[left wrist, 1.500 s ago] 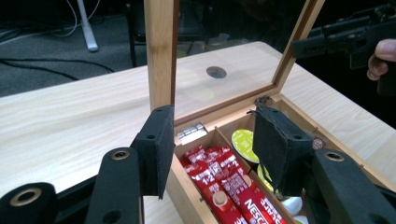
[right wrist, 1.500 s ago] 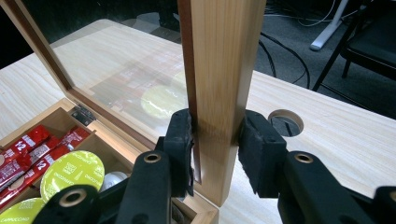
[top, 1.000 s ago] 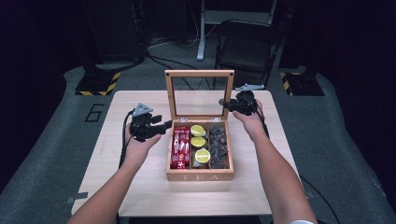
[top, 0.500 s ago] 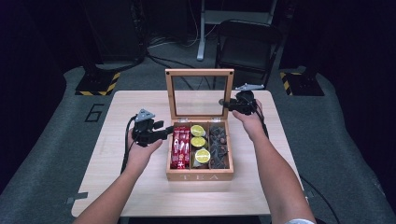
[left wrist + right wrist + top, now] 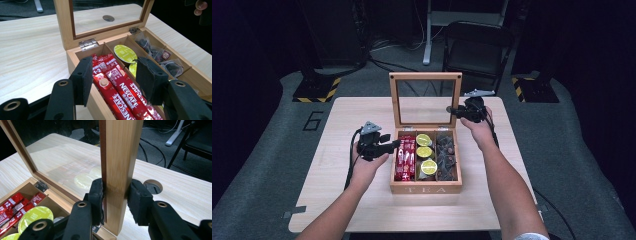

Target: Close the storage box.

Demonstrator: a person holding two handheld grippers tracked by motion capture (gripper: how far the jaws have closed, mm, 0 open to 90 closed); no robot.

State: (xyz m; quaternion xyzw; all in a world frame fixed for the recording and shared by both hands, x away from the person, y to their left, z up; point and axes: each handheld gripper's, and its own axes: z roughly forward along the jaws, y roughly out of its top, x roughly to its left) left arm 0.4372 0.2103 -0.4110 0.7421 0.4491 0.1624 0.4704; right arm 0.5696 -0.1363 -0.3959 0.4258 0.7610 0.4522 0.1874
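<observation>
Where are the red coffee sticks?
The red coffee sticks lie in the tea box's left compartment, beside the green pods, by the left gripper.

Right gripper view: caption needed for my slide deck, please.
Right gripper clamps the upright lid frame of the open tea box.

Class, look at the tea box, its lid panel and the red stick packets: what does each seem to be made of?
Tea box: pale wood, visible grain, matte finish. Lid panel: clear glass or plastic, since the table shows through with reflections. Red stick packets: glossy printed film, probably plastic or foil, judging by its sheen.
</observation>
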